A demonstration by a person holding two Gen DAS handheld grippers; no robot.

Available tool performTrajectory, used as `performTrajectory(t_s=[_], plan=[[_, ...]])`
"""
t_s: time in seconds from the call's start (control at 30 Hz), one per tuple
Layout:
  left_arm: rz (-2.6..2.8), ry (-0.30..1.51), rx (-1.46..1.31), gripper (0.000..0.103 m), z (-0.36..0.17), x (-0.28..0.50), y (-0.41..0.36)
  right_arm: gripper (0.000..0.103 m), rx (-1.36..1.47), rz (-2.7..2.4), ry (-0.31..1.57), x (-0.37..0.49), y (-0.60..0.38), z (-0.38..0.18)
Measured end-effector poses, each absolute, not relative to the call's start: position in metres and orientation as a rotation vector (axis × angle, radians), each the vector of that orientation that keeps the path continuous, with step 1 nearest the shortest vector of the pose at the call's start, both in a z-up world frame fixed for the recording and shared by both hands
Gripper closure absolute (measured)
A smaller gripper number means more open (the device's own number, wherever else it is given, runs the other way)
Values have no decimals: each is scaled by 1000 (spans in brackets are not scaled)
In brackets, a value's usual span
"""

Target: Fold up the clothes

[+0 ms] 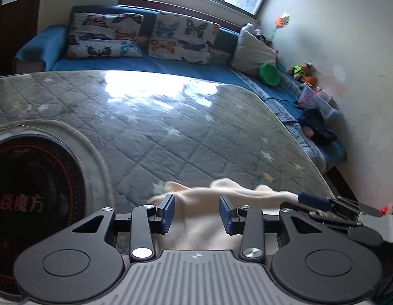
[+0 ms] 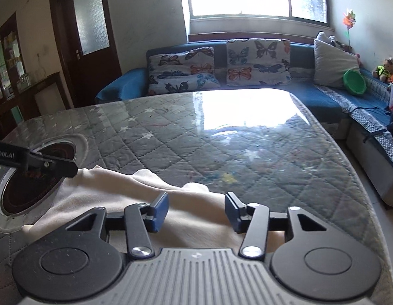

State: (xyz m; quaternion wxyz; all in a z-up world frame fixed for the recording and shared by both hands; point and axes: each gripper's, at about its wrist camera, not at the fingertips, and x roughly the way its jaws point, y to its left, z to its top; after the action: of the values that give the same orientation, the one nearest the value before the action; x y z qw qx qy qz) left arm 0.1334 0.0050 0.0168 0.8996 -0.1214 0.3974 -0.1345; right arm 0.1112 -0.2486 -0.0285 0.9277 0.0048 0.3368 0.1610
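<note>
A cream garment (image 1: 204,203) lies crumpled on the quilted grey table cover (image 1: 171,127), near the front edge. My left gripper (image 1: 196,213) hangs over its middle with the blue pads (image 1: 168,213) apart and cloth showing between them, not pinched. The right gripper's finger (image 1: 315,200) reaches in from the right at the cloth's edge. In the right wrist view the same garment (image 2: 115,188) spreads leftward under my right gripper (image 2: 196,211), which is open with its pads clear of the fabric. The left gripper's finger (image 2: 54,166) lies at the cloth's far left end.
A round dark cooktop (image 1: 31,183) is set into the table at the left, also visible as the cooktop (image 2: 31,175) beside the garment. A blue sofa (image 2: 331,96) with butterfly cushions (image 2: 257,61), a green bowl (image 2: 354,78) and toys runs behind and to the right.
</note>
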Motion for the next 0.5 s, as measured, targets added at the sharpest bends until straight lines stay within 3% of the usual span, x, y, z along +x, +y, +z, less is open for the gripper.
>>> performTrajectory(t_s=[0.5], plan=[[-359,867,-147,62,-5,158,-32,34,-4,316,720,134,-239,-48]])
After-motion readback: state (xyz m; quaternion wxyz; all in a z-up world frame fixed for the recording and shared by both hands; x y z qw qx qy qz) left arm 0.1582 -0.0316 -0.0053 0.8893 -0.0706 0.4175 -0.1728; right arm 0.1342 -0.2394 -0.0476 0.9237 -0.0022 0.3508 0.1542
